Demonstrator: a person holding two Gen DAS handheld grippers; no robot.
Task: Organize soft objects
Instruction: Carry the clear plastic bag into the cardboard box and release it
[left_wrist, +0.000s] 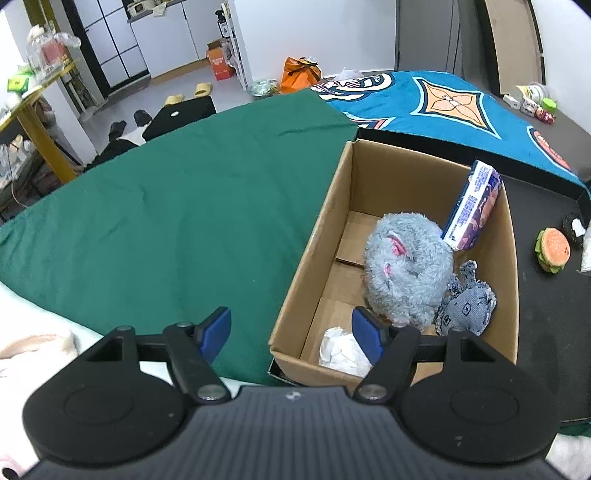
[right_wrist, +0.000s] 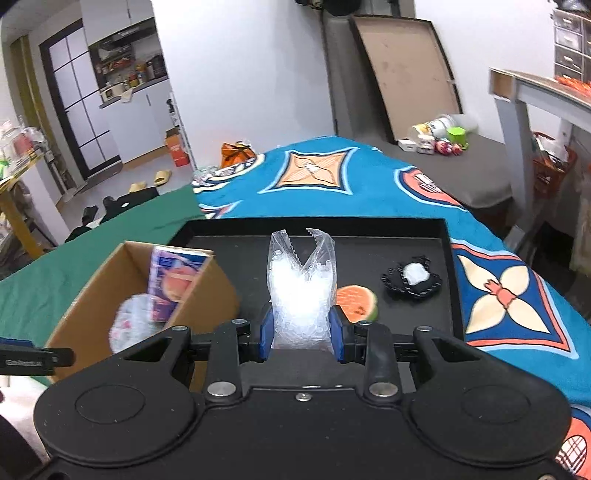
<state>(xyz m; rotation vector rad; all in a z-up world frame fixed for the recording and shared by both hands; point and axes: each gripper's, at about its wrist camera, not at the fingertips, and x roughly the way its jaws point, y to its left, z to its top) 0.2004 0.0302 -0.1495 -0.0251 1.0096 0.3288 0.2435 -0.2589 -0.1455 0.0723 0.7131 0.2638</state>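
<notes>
Two blue pads of the right gripper (right_wrist: 301, 334) pinch a clear bead bag (right_wrist: 300, 291) low; light, squashy, slippery. Left gripper (left_wrist: 291, 332) gapes, empty, over the cardboard box (left_wrist: 511, 280).

No text is being shown clearly enough to be read. Dense white lettering is being carried on the blue side of the purple packet (left_wrist: 474, 206) leaning at two o'clock in the cardboard box (left_wrist: 314, 258), but it is too small. Raised lettering is being shown on the black arm (right_wrist: 26, 362) at nine o'clock in the right wrist view, blurred beyond reading.
</notes>
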